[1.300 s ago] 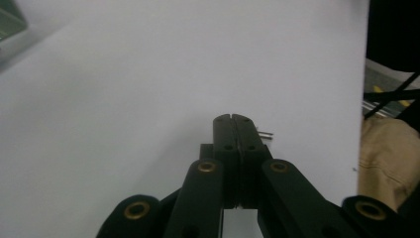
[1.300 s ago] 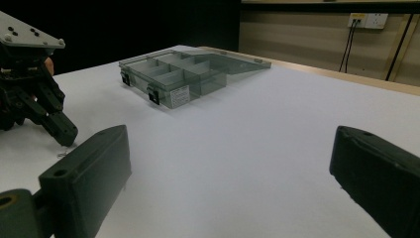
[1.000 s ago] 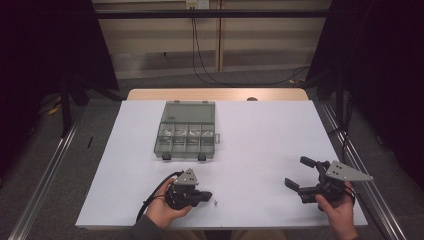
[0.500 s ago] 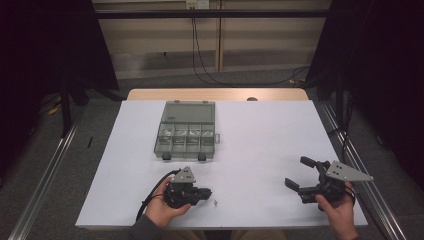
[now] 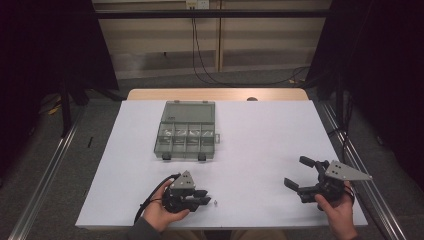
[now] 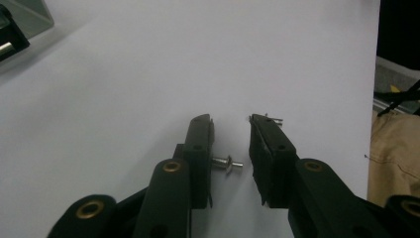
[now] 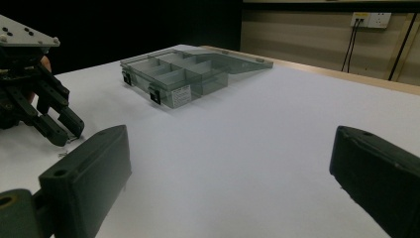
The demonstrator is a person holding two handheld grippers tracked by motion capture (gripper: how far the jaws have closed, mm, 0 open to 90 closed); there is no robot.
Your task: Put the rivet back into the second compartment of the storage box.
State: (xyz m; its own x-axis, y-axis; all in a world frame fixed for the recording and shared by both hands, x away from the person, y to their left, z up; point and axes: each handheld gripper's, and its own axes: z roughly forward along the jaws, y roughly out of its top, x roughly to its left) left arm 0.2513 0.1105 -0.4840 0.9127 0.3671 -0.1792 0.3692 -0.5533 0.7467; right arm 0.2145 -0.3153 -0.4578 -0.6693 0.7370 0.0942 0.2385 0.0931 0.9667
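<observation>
My left gripper (image 5: 206, 197) rests low on the white table (image 5: 260, 135) near its front edge, jaws pointing right. Its jaws have just been opening and now stand a little apart. A small metal screw (image 6: 228, 164) lies on the table between them, its head against the left pad, the other pad clear of it. In the high view the screw (image 5: 216, 203) sits just off the jaw tips. A second tiny metal piece (image 6: 274, 119) lies by the right jaw's tip. My right gripper (image 5: 295, 171) is held at the front right, wide open and empty (image 7: 228, 173).
A grey clear-plastic compartment box (image 5: 186, 131) stands open at the table's middle back, lid laid flat behind it, small parts in some cells. From the right gripper view the box (image 7: 183, 74) lies ahead and the left gripper (image 7: 59, 126) at the far left.
The left gripper's jaws have parted from shut, and the small screw now lies free between them. Neither hand has shifted.
</observation>
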